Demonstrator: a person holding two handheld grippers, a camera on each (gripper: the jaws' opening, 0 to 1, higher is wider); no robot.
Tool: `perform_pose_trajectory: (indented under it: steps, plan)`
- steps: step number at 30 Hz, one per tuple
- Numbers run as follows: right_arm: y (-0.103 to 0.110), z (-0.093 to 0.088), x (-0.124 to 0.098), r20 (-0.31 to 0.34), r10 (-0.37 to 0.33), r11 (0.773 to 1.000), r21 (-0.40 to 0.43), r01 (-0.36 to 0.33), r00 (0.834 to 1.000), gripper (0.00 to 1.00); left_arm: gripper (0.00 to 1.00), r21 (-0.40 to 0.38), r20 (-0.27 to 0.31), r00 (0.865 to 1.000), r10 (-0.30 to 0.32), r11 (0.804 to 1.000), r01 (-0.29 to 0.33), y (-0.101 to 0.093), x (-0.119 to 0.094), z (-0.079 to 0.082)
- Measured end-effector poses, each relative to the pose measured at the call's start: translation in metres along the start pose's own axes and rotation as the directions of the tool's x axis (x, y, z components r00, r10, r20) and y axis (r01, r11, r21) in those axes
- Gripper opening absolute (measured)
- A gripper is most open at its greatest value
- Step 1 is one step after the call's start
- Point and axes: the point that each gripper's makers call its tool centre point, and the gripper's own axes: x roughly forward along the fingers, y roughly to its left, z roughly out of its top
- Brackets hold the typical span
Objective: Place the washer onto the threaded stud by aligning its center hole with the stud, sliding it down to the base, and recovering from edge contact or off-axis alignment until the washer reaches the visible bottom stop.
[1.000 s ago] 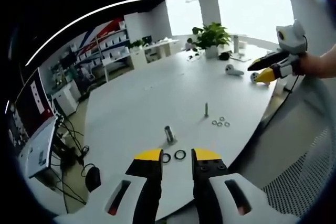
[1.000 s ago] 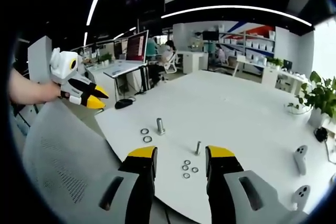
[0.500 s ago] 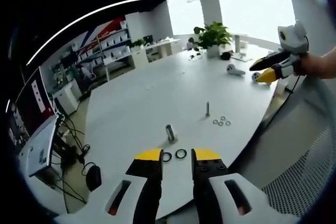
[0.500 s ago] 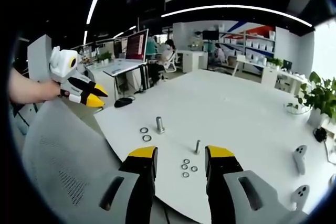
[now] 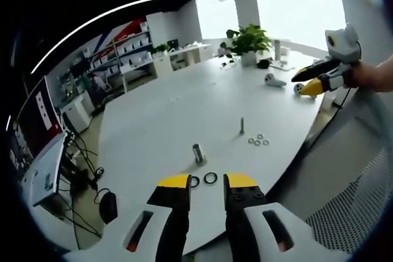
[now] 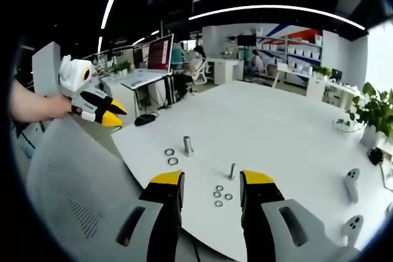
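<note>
Table [image 6: 288, 127]: white, broad, rounded edge.
Potted plant [image 5: 247, 42]: 12 o'clock end of table, left gripper view.
Game controllers [image 6: 351, 185]: two, white, 3 o'clock edge.
Mesh chair [image 6: 67, 182]: grey, 8 o'clock.
Monitor [image 6: 159, 53]: 11 o'clock, red screen.

A large white table [image 6: 295, 127] stands in an open office under a dark ceiling with long curved light strips [image 6: 276, 9]. A potted plant [image 5: 247, 42] sits at the table's far end before bright windows [image 5: 295, 4]. A grey mesh chair [image 6: 73, 176] is at the table's near edge. Beyond are desks with a monitor [image 6: 158, 53], white shelves [image 5: 120, 50] along a wall with red and blue stripes, and cables [image 5: 92, 194] on the floor.
</note>
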Motion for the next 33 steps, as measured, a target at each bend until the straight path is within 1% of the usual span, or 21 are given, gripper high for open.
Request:
perform_pose_trajectory:
  steps: [3, 12, 16, 20, 23, 28, 33]
  plan:
    - [0.001, 0.0, 0.0, 0.001, 0.001, 1.0, -0.001, -0.001, 1.0, 0.38, 0.19, -0.01, -0.019, 1.0, -0.008, 1.0, 0.007, 0.0, 0.001, -0.004]
    - [0.001, 0.001, 0.0, 0.005, 0.002, 1.0, -0.002, -0.002, 1.0, 0.38, 0.19, -0.011, -0.034, 0.999, -0.015, 1.0, 0.015, -0.001, 0.003, -0.007]
    - [-0.001, 0.003, -0.001, 0.017, -0.004, 1.0, 0.004, 0.004, 1.0, 0.38, 0.19, -0.02, -0.045, 0.999, -0.016, 1.0, 0.016, -0.002, 0.003, -0.009]
    - [-0.002, 0.003, -0.001, 0.022, -0.01, 1.0, 0.011, 0.009, 1.0, 0.38, 0.19, -0.021, -0.068, 0.997, -0.021, 1.0, 0.02, -0.003, 0.005, -0.014]
    - [0.0, 0.005, -0.001, 0.027, -0.002, 1.0, 0.004, 0.002, 1.0, 0.38, 0.19, -0.017, -0.08, 0.997, -0.025, 1.0, 0.024, -0.003, 0.006, -0.016]
    - [0.001, 0.005, -0.001, 0.032, 0.005, 1.0, 0.002, -0.005, 0.999, 0.38, 0.19, -0.024, -0.083, 0.996, -0.013, 1.0, 0.012, -0.001, 0.004, -0.018]
    - [0.0, 0.004, 0.0, 0.024, 0.001, 1.0, 0.007, -0.001, 1.0, 0.38, 0.19, -0.018, -0.08, 0.996, -0.032, 0.999, 0.03, -0.004, 0.005, -0.016]
